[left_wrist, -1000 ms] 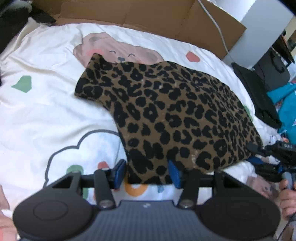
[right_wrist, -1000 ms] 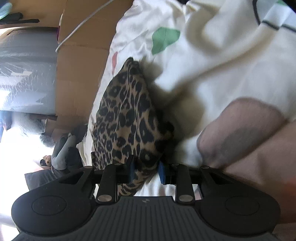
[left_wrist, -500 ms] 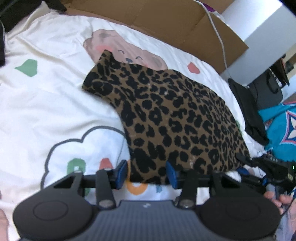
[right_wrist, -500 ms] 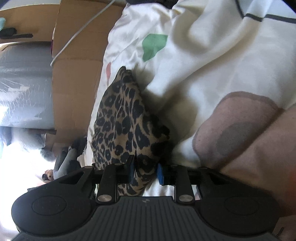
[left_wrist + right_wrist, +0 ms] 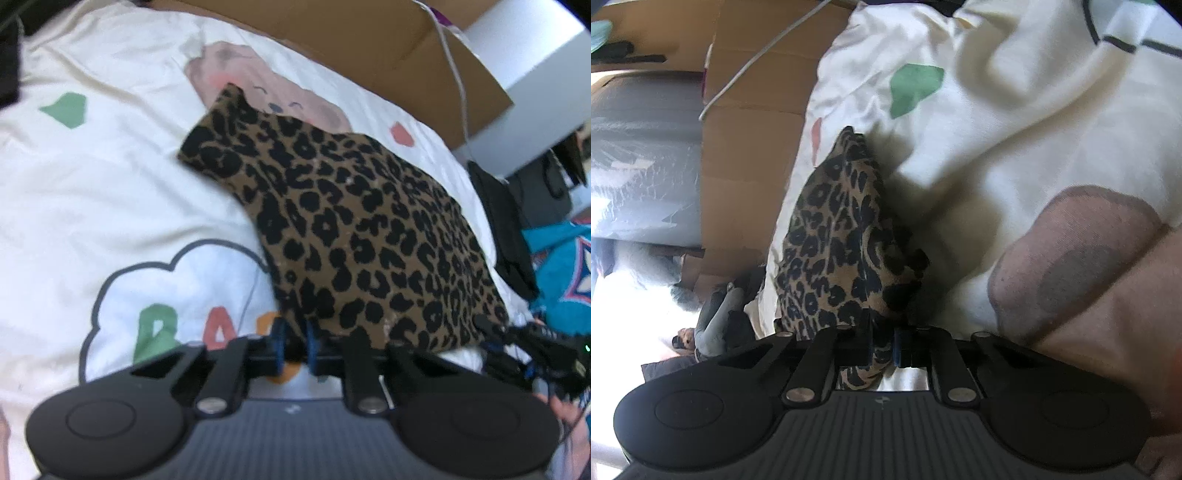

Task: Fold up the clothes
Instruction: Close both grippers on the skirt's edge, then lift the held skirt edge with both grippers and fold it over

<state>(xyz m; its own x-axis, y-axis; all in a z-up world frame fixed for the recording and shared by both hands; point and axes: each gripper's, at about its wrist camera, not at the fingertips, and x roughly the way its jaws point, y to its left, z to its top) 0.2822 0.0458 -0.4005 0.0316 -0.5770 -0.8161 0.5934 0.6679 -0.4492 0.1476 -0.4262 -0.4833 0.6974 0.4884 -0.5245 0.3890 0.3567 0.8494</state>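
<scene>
Lying across a white bedsheet (image 5: 92,192) printed with a bear, a cloud outline and coloured letters, one leopard-print garment (image 5: 354,236) fills the middle of the left wrist view. Its near edge is clenched in the left tongs (image 5: 295,345), whose blue pads are drawn close together with cloth pinched between them; just how much fabric sits in the grip is hidden by the black finger arms. The right tongs (image 5: 882,345) hold another part of that garment, and from their own camera the cloth rises from the closed pads as a bunched, standing fold, so its full outline cannot be made out there. In the left wrist view the right tongs also appear at the far right, partly cut off by the frame edge, at the garment's lower right corner.

Counted: one garment in hand, two tongs, both gripping it. One sheet of brown cardboard (image 5: 369,44) stands behind the bed, with one white cable (image 5: 452,66) running over it. Beside the bed on the right lie a dark cloth (image 5: 506,236) and a teal printed fabric (image 5: 561,273), both cropped. A large blurred brownish shape fills the lower right of the right wrist view; what it is cannot be told. The bright area at that view's left edge is washed out.
</scene>
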